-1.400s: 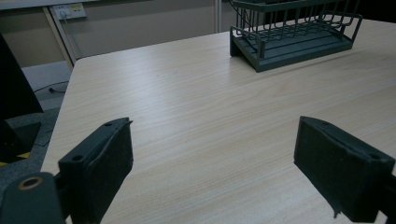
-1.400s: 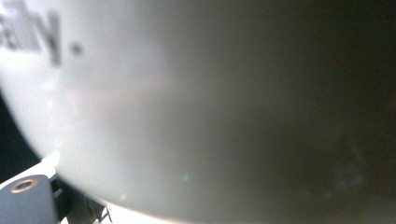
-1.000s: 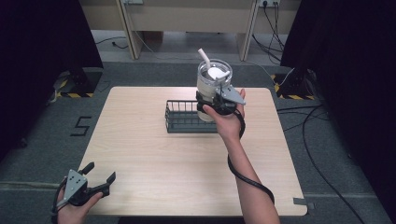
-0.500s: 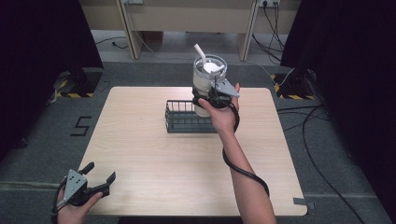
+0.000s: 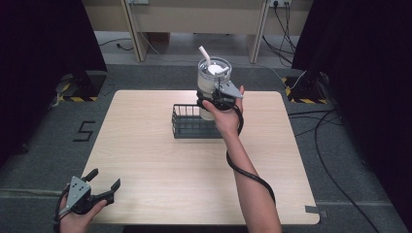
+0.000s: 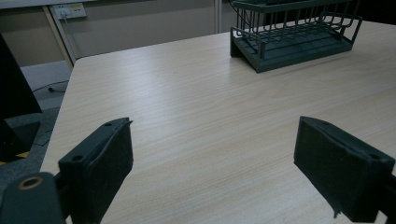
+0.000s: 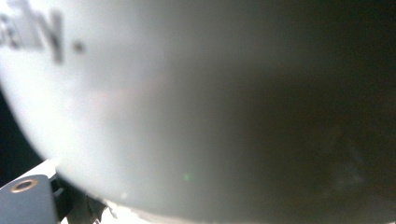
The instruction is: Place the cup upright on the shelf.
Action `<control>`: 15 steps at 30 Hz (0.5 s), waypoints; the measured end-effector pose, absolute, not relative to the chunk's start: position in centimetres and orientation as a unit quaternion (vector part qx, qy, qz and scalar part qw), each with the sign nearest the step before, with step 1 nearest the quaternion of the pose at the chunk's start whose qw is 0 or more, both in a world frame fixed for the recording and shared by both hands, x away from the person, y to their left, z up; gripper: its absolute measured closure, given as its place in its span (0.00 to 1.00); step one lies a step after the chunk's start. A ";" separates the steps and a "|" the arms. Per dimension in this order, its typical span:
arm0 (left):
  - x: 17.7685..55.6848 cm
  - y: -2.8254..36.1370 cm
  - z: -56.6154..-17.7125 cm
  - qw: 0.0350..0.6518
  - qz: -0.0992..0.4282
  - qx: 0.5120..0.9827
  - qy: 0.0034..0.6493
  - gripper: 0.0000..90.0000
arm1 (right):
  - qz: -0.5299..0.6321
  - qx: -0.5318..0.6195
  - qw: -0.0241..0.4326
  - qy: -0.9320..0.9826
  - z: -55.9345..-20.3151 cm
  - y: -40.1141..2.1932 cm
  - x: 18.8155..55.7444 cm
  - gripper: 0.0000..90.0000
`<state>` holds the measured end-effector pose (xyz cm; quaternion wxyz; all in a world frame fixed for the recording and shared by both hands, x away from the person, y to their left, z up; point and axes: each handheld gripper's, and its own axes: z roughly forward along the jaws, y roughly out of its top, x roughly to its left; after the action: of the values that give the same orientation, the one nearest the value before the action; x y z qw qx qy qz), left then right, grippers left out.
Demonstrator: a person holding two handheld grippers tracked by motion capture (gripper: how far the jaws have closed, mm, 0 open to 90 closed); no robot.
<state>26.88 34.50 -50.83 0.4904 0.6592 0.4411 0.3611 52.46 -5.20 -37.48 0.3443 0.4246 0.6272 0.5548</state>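
A large white tumbler (image 5: 210,85) with a clear lid and a white straw (image 5: 204,52) is held up above the far side of the table. My right gripper (image 5: 214,101) is shut on its lower body. Its white wall (image 7: 154,107), with dark lettering at the top left, fills the right gripper view close up. A dark wire basket (image 5: 192,122) (image 6: 294,32) sits on the table just below and in front of the tumbler. My left gripper (image 5: 99,187) (image 6: 212,172) stands open over the table's near left corner, with nothing between its pads.
The light wooden table (image 5: 160,170) has its near left corner and left edge close to my left gripper. A black cable (image 5: 250,174) trails along the right forearm. Table legs and cables lie on the floor beyond the far edge.
My right gripper has lifted the tumbler a little higher and slightly toward the far side. The left gripper has not moved.
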 end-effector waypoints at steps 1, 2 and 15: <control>26.9 34.5 -50.9 0.491 0.360 0.659 0.441 0.12 | 0.554 0.424 0.345 0.628 -37.5 -5.2 52.5 0.11; 26.9 34.4 -50.9 0.491 0.360 0.660 0.441 0.12 | 0.553 0.425 0.345 0.628 -37.6 -5.1 52.6 0.11; 26.9 34.5 -50.8 0.492 0.359 0.660 0.440 0.12 | 0.549 0.433 0.341 0.628 -38.5 -4.5 53.8 0.11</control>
<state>26.91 34.46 -50.85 0.4916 0.6602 0.4398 0.3592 53.76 -4.50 -38.50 0.3411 0.4330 0.6280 0.5493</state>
